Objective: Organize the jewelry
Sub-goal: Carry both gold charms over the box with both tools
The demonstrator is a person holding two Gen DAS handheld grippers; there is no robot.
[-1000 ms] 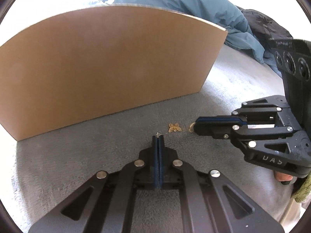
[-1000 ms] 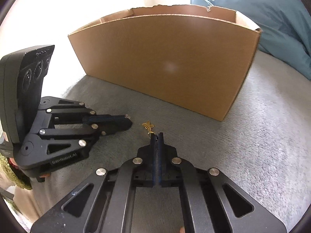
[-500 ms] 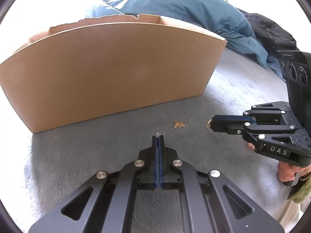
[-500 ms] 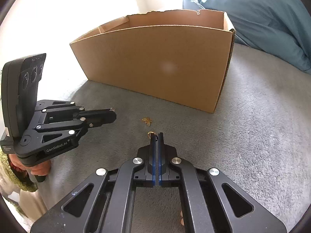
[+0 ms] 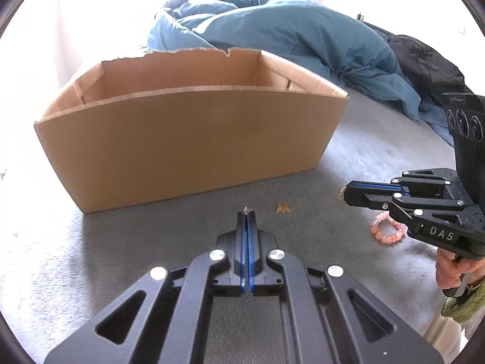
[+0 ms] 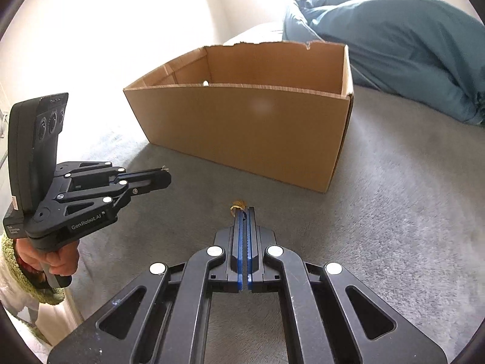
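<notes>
- A thin gold necklace chain was pinched at both ends: its small clasp end (image 5: 247, 210) stuck out of the left gripper (image 5: 246, 216), and a gold ring end (image 6: 237, 205) stuck out of the right gripper (image 6: 244, 210).
- Both grippers had their jaws closed tight on the chain, blue pads pressed together.
- A small gold butterfly-shaped pendant (image 5: 282, 208) showed low between the two grippers; whether it touched the carpet could not be told.
- A pink beaded bracelet (image 5: 388, 231) lay on the grey carpet (image 5: 91, 251) beneath the right gripper.
- An open brown cardboard box (image 6: 251, 127) stood just beyond the grippers.
- A rumpled blue duvet (image 5: 291, 36) lay behind the box.
- A hand (image 6: 57, 261) in a green fuzzy cuff gripped the left handle.
</notes>
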